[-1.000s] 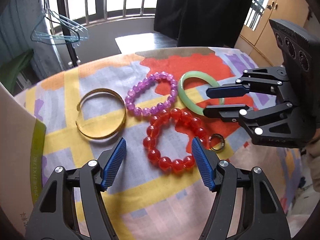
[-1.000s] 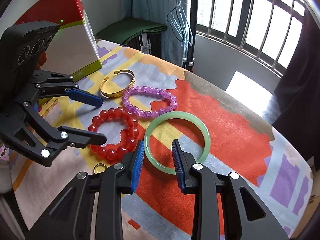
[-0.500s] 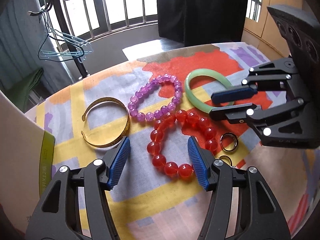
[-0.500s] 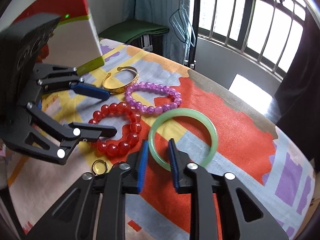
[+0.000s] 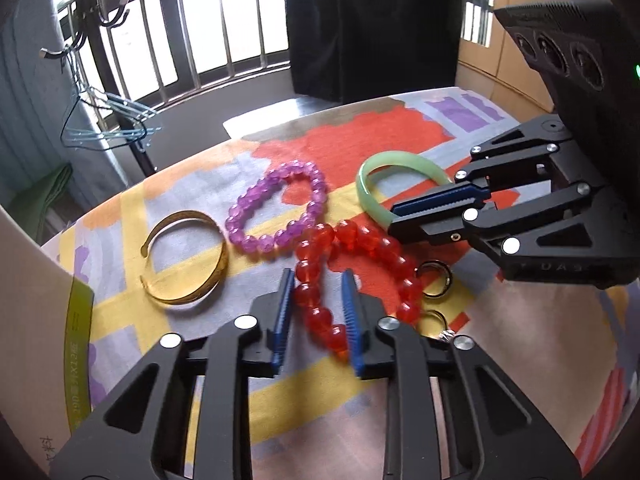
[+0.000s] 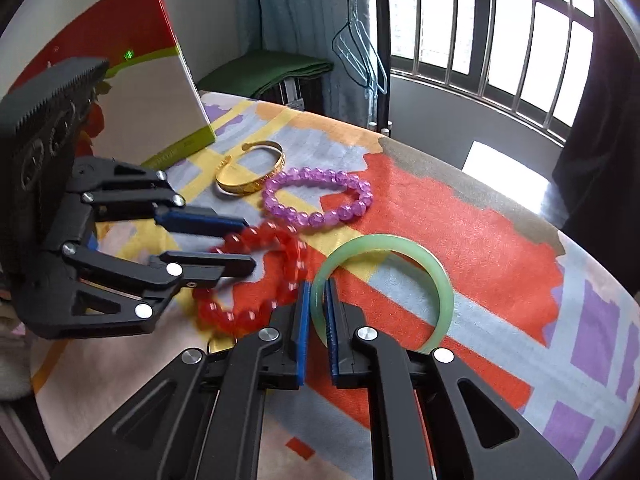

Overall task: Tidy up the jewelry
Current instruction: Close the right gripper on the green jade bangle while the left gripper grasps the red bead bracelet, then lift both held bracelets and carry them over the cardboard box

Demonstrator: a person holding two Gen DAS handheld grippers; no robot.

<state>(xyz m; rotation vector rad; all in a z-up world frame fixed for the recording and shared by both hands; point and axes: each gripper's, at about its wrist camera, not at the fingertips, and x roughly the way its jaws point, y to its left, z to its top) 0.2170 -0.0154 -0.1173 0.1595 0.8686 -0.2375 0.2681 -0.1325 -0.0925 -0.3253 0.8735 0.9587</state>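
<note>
On the patterned cloth lie a gold cuff (image 5: 188,258), a purple bead bracelet (image 5: 280,210), a red bead bracelet (image 5: 360,276) and a green bangle (image 5: 384,188). My left gripper (image 5: 316,292) has its blue pads closed on the near left side of the red bracelet (image 6: 256,272). My right gripper (image 6: 318,300) is shut on the near rim of the green bangle (image 6: 384,288). It also shows in the left wrist view (image 5: 412,216). Two small rings (image 5: 436,280) lie to the right of the red beads.
A red, white and green box (image 6: 132,92) stands at the table's left end. The round table's edge (image 6: 500,200) curves behind the jewelry. A coat stand with hangers (image 6: 368,48) and a barred window are beyond it.
Both grippers have closed: the left narrowed from wide open onto the red bead bracelet, and the right narrowed onto the green bangle's rim. The red bracelet has shifted and looks blurred.
</note>
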